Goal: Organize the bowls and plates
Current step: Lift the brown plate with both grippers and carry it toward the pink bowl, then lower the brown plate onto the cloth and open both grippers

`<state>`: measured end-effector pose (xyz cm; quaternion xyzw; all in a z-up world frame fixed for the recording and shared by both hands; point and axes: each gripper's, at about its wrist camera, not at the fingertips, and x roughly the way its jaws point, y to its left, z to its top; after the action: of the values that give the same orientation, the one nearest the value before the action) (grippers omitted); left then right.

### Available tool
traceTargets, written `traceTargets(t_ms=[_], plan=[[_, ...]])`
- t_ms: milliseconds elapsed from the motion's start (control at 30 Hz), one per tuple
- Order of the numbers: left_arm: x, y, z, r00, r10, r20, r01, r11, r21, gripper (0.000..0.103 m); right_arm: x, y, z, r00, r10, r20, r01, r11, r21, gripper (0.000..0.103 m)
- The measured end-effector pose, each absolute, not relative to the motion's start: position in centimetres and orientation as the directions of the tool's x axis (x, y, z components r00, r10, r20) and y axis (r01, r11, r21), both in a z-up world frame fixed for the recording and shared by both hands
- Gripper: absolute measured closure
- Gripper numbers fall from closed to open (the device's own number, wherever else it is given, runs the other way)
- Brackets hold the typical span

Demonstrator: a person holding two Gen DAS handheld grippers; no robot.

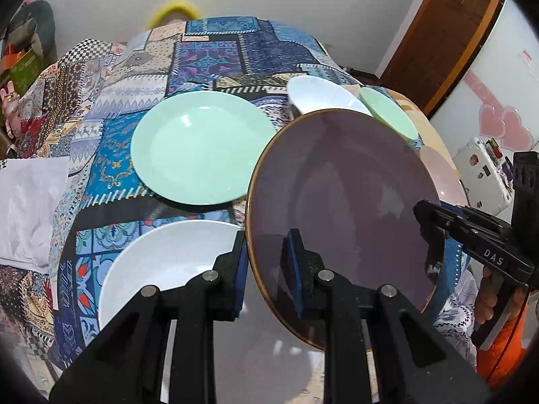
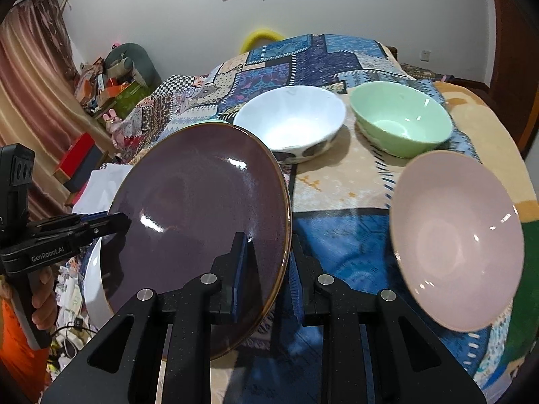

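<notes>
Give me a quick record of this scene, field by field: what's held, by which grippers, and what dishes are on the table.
held item: purple plate, lifted and tilted
left gripper: shut on the plate's rim
right gripper: shut on the opposite rim
plates on table: green plate, white plate
bowls on table: white bowl, green bowl, pink bowl
surface: patchwork tablecloth

Both grippers are matte black with blue finger pads [image 1: 295,269], silver screws and white lettering; orange sleeve [image 1: 502,346] beside them.
</notes>
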<state>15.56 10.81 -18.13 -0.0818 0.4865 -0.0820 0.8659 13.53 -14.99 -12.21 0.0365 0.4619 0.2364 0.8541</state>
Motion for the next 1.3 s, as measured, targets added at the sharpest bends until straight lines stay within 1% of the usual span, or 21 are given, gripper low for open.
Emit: traceTargets(t_ms=[300, 667, 1300], plan=[[14.3, 8.0, -18.4, 0.487, -0.240, -0.840, 0.075, 0.970, -0.233, 0.081, 12.6, -17.2, -12.1, 0.469, 0.419, -0.778, -0.361, 0.894, 0.265, 0.082], [13.9, 5.5, -20.3, 0.434, -0.245, -0.867, 0.072, 0.969, -0.238, 0.081, 12.2, -19.4, -13.7, 0.446, 0.405, -0.798, -0.335, 0.903, 0.270, 0.082], [16.8, 3.7, -23.3, 0.374, -0.212, -0.903, 0.072, 0.977, -0.200, 0.081, 13.2, -20.8, -16.5, 0.394, 0.388, -0.833, -0.288, 0.913, 0.289, 0.082]])
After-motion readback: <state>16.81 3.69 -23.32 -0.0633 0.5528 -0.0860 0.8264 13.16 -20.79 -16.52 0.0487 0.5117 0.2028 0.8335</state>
